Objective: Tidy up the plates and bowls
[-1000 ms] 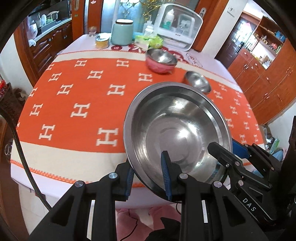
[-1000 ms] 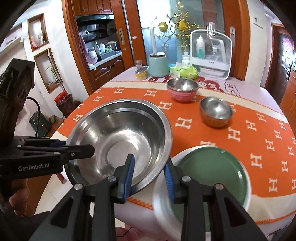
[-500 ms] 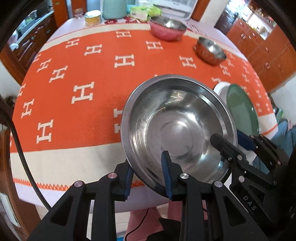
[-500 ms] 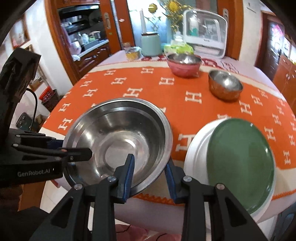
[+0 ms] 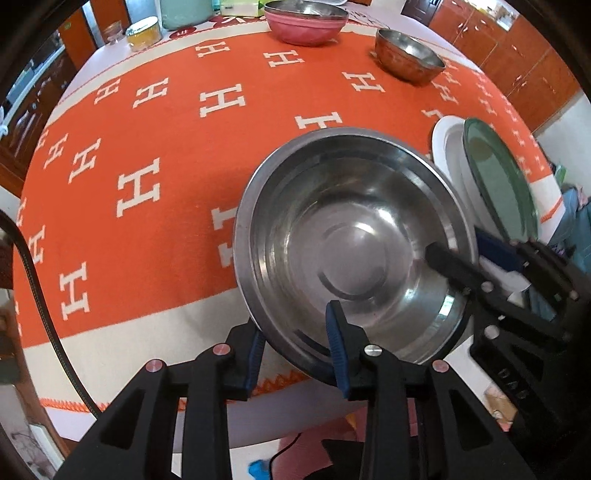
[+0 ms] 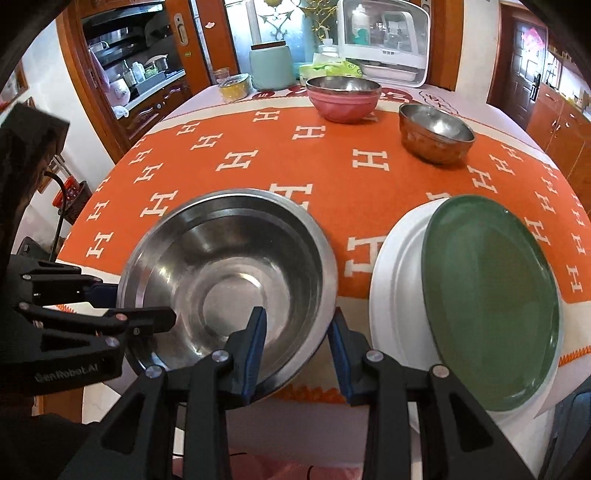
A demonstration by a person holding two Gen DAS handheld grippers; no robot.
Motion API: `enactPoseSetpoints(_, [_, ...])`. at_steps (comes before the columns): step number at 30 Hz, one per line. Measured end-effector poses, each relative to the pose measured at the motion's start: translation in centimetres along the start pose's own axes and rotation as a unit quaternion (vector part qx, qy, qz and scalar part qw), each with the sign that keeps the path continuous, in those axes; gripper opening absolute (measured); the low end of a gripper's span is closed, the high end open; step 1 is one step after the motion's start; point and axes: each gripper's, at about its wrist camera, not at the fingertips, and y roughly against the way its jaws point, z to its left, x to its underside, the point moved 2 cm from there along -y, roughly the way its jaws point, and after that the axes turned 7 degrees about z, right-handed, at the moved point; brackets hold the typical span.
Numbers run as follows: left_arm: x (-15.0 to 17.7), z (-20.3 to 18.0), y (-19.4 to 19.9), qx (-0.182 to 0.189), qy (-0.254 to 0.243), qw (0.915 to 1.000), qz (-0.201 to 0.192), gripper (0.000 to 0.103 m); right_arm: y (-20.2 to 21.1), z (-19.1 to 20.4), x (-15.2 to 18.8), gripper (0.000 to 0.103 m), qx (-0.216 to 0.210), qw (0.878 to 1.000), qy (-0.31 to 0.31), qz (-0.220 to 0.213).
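The left gripper straddles the near rim of a large steel bowl, the right gripper straddling its right rim, above the orange tablecloth.

Reddish wooden cabinets line the right wall beside a dark door. A wood-framed doorway opens onto kitchen shelving. Daylight falls through frosted glass behind.

The left gripper and the right gripper have matte black plastic arms with blue jaw pads and silver screws. One body carries white "GenRobot.AI" lettering, the other "DAS". A dark cable hangs at the left.
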Motion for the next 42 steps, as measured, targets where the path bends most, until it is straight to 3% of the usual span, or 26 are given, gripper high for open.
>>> enactPoseSetpoints(5, [0.2, 0.2, 0.6, -0.009, 0.0, 0.9998, -0.016, 0.035, 0.5, -0.3, -0.1, 0.042, 0.003, 1.0, 0.0, 0.004])
enactPoseSetpoints(7, [0.3, 0.4, 0.8, -0.016, 0.004, 0.9997, -0.017, 0.047, 0.7, -0.4, -0.2, 0.042, 0.003, 1.0, -0.001, 0.007])
enactPoseSetpoints(16, [1.7, 1.3, 2.0, -0.031, 0.035, 0.9983, -0.034, 0.059, 1.9, 0.0, -0.3, 0.042, 0.008, 1.0, 0.026, 0.014])
enactPoseSetpoints(18, [2.0, 1.5, 2.6, -0.03, 0.044, 0.9977, -0.041, 0.059, 2.2, 0.1, -0.4, 0.044, 0.01, 0.999, 0.035, 0.018])
enactPoseSetpoints(23, [2.5, 1.5, 4.0, -0.027, 0.062, 0.996, -0.058, 0.063, 3.6, 0.2, -0.6, 0.061, 0.016, 0.998, 0.051, 0.011])
enactPoseSetpoints(33, [2.6, 0.3, 8.5, -0.032, 0.073, 0.9921, -0.097, 0.069, 7.2, -1.6, -2.0, 0.062, 0.014, 0.998, 0.054, -0.014])
enactPoseSetpoints(42, [0.1, -2.4, 12.7, -0.046, 0.085, 0.9872, -0.127, 0.071, 10.1, -5.4, -4.3, 0.062, 0.007, 0.998, 0.049, -0.024])
